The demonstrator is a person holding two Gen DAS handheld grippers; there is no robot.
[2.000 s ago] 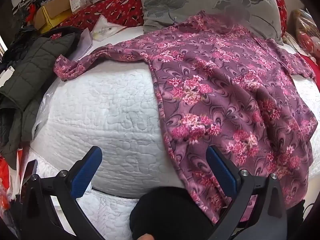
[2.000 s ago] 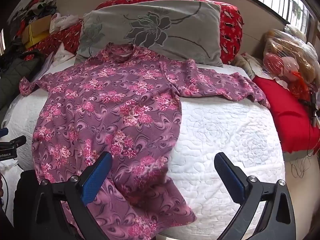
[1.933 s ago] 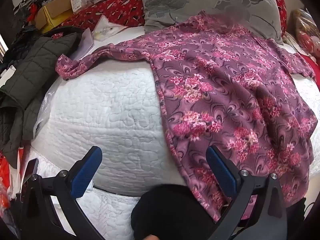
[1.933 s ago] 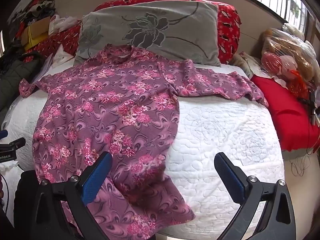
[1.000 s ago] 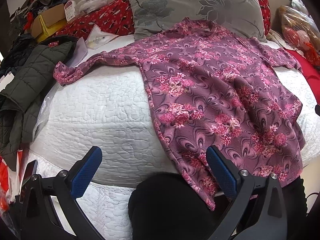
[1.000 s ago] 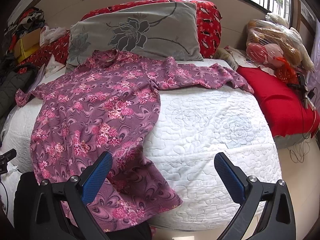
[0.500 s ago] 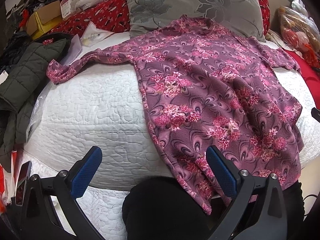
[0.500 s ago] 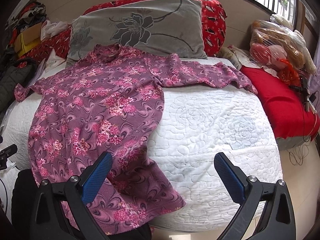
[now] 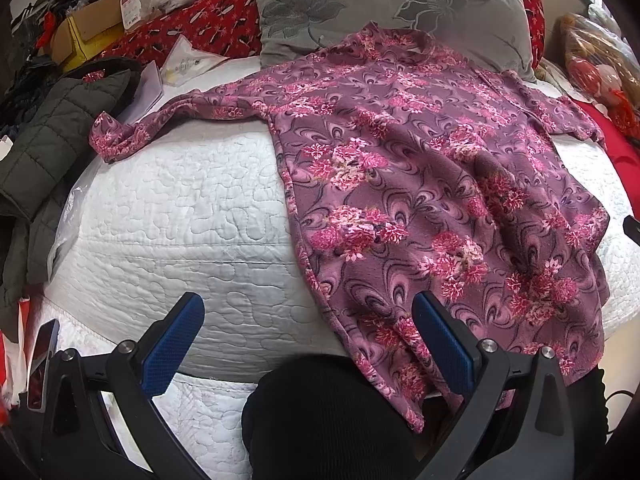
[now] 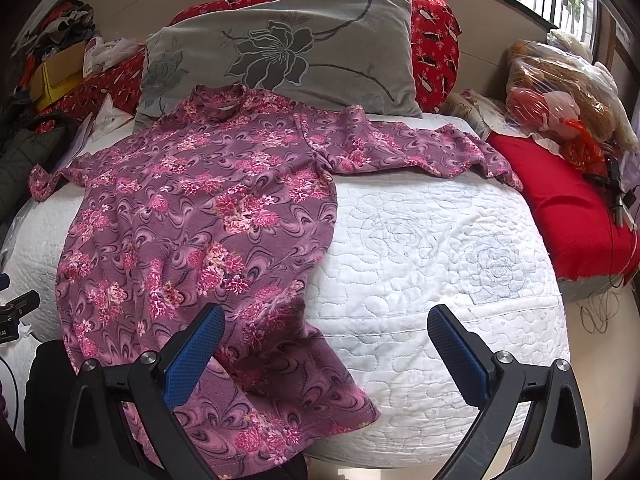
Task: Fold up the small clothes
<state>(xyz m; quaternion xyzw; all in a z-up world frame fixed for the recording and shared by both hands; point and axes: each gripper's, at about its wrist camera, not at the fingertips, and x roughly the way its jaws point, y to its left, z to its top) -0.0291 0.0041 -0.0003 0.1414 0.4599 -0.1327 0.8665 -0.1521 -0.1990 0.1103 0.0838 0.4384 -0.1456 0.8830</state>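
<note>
Left wrist view: a bed with a white quilted cover fills the frame. One purple floral shirt lies flat and unfolded on it, its long axis running from the collar, which rests against one grey flower-print pillow at the headboard end, down to the hem, which drapes over the near edge of the mattress. Its two sleeves stretch out sideways, one each way. This view alone shows a dark green quilted jacket heaped at the bed's left edge. The left tongs hover wide apart above the near edge, holding nothing, one blue pad over the shirt's hem.

The right wrist view shows the same shirt and pillow, and adds a red cushion beside the bed. The right tongs are also spread wide and empty, one pad over the hem corner.
</note>
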